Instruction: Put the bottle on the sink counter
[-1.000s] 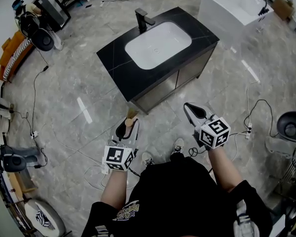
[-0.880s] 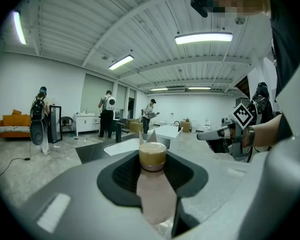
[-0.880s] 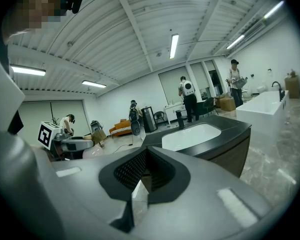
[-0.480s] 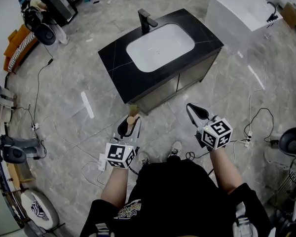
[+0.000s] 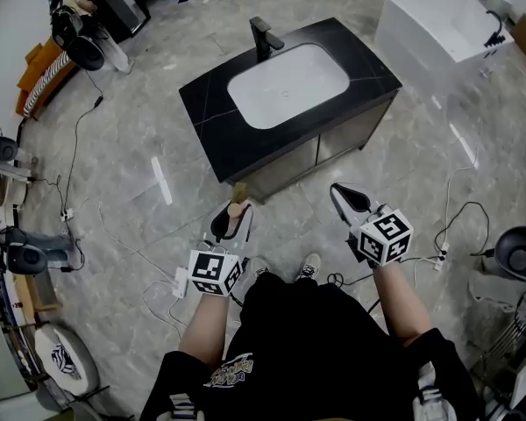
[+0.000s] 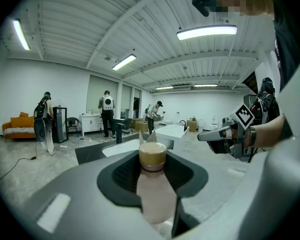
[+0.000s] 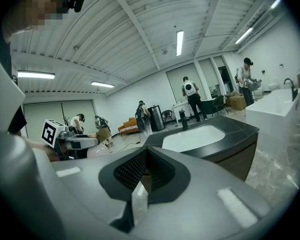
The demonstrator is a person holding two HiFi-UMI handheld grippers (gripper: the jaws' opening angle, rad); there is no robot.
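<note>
My left gripper (image 5: 229, 224) is shut on a clear pinkish bottle (image 6: 155, 194) with a tan cap (image 5: 239, 194), which it holds over the floor just short of the counter's front corner. In the left gripper view the bottle stands upright between the dark pads. The black sink counter (image 5: 216, 134) with its white basin (image 5: 287, 84) and black faucet (image 5: 262, 36) stands ahead. To the right, at about the same distance from the counter, my right gripper (image 5: 347, 202) is shut with nothing in it. The counter (image 7: 230, 129) shows ahead in the right gripper view.
A white bathtub (image 5: 438, 20) stands at the far right. Cables (image 5: 456, 222) trail over the grey tiled floor, and a black round bin (image 5: 519, 253) sits at the right edge. Lamps and gear (image 5: 70, 46) crowd the left side. Several people stand at the back of the room.
The counter has drifted slightly right and down in the head view. Both grippers keep the same pose, and the bottle stays in the left one.
</note>
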